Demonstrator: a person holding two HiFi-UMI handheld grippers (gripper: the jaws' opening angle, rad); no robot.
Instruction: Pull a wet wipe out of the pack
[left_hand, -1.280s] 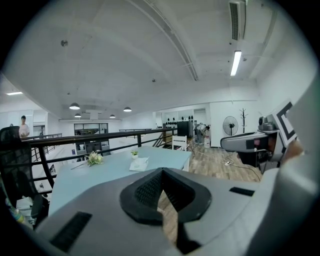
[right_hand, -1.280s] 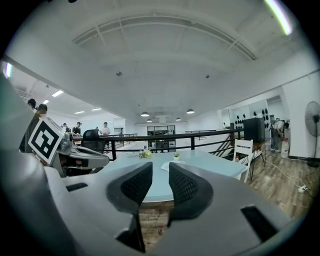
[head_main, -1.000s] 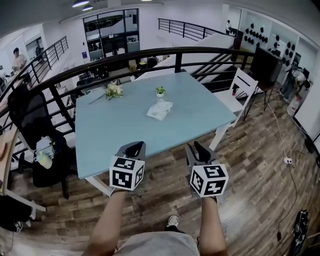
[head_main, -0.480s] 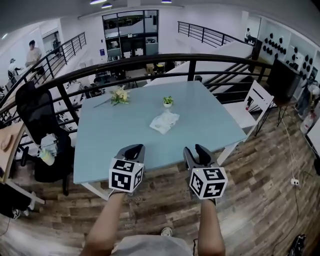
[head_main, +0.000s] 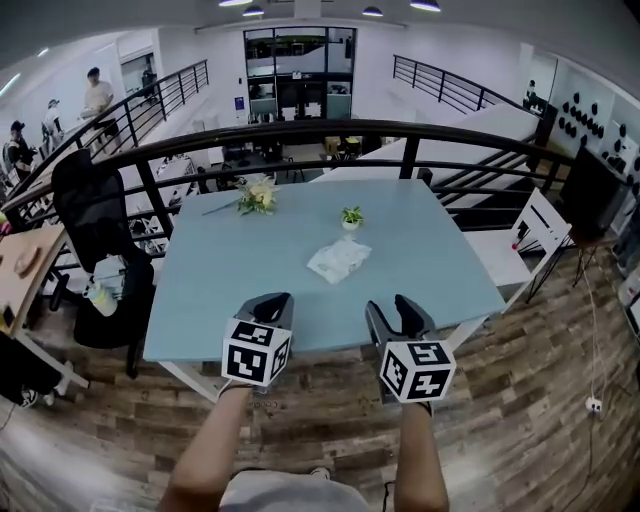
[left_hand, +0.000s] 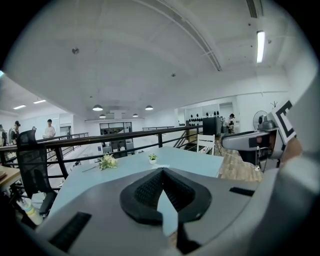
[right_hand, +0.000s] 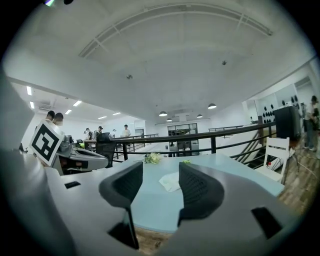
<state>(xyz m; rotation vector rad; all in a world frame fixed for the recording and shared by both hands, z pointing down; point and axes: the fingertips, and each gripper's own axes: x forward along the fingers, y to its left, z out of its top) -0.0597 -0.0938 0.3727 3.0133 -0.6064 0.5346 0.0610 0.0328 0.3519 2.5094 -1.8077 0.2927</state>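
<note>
Past the middle of the blue table (head_main: 230, 290), at about twelve o'clock from me, lies what I take to be the wet wipe pack (head_main: 339, 259), too small to read clearly. My left gripper (head_main: 272, 300) is pinched closed on nothing; my right gripper (head_main: 392, 306) has just been opening its jaws, which stand wide and empty. Both hover at the near edge.

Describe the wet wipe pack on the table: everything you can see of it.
The wet wipe pack is a white, soft-looking, slightly rumpled packet lying flat near the middle of the pale blue table, just on the near side of a small potted plant and apart from it. Only the tabletop touches it. Its print and its opening are too small to make out, so I cannot tell whether a wipe sticks out.
</note>
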